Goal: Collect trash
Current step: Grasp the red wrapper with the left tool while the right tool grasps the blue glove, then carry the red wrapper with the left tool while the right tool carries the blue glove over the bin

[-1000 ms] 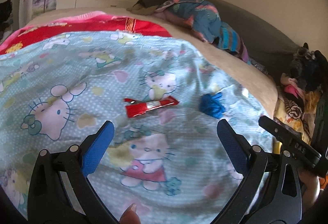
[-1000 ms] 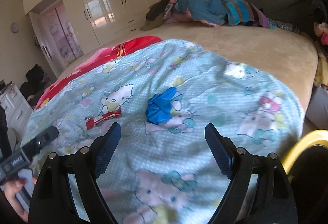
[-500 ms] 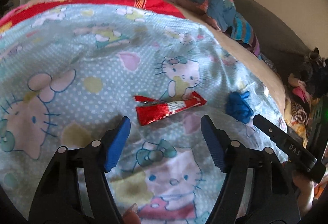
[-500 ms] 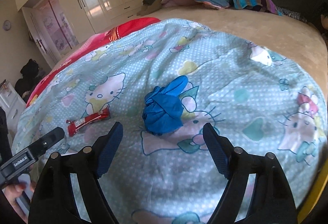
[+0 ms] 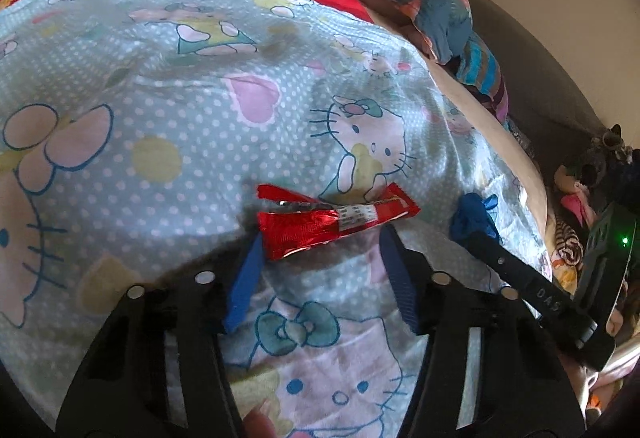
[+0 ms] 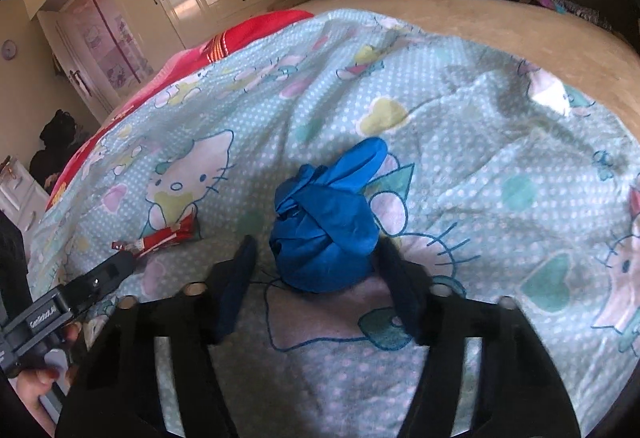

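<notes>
On bedspread (image 5: 168, 125) | left tongs (image 5: 320, 242), right tongs (image 6: 316, 254) closing, half-wide | contact with wrapper (image 5: 328, 222), glove (image 6: 324, 222) unclear

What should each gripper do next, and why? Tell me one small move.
Probably ease both a touch further forward, closing the jaws. The left gripper has its jaws around the near end of the red wrapper; the right gripper straddles the crumpled blue glove. Both sets of jaws have just been closing, but gaps still show beside each item, so neither looks pinched yet on the blanket.

Left tongs (image 5: 320, 246), right tongs (image 6: 316, 258): jaws just closing, angled down.
</notes>
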Demonstrator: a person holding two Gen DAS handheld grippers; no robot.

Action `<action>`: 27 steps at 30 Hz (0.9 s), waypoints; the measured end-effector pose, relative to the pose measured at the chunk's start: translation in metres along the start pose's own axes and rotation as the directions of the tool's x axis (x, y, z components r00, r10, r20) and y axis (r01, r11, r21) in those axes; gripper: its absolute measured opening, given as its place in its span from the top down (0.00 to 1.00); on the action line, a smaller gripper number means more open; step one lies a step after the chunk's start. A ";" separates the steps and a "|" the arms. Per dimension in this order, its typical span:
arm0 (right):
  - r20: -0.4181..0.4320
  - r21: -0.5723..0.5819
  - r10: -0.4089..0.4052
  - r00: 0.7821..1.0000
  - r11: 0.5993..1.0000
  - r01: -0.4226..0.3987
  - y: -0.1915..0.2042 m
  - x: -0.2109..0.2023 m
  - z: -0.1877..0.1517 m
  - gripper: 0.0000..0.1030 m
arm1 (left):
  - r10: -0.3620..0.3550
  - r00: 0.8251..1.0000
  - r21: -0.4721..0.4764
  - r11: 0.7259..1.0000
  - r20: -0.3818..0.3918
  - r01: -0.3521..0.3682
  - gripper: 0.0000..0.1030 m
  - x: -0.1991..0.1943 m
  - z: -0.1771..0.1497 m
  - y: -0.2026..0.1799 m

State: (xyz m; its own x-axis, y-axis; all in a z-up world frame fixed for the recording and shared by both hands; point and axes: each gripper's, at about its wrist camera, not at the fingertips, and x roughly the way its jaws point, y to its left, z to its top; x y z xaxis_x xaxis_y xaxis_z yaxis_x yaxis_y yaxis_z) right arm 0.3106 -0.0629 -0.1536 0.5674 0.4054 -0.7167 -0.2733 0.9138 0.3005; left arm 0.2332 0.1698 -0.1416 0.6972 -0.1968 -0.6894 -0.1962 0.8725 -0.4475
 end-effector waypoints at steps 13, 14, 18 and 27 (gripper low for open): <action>0.093 0.095 0.003 0.996 0.995 -0.012 -0.030 -0.036 -0.005 0.84 | -0.075 0.997 -0.005 0.997 0.032 0.075 0.98 -0.013 -0.005 -0.008; 0.105 0.093 0.001 0.994 0.996 -0.011 -0.032 -0.042 -0.006 0.84 | -0.087 0.995 0.004 0.996 0.039 0.087 0.99 -0.017 -0.007 -0.012; 0.156 0.082 -0.011 0.988 0.997 -0.002 -0.037 -0.064 -0.008 0.85 | -0.121 0.991 0.044 0.992 0.058 0.118 1.00 -0.032 -0.017 -0.035; 0.247 0.120 -0.025 0.969 0.993 -0.005 -0.052 -0.115 -0.019 0.85 | -0.192 0.979 0.164 0.970 0.064 0.180 1.00 -0.060 -0.038 -0.089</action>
State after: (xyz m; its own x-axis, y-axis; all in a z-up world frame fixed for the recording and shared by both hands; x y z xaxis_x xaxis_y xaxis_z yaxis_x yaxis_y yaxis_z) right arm 0.2450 -0.1578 -0.0989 0.7481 0.3760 -0.5468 -0.1807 0.9083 0.3774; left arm 0.1821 0.0873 -0.0823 0.7645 -0.3320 -0.5526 0.0480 0.8842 -0.4647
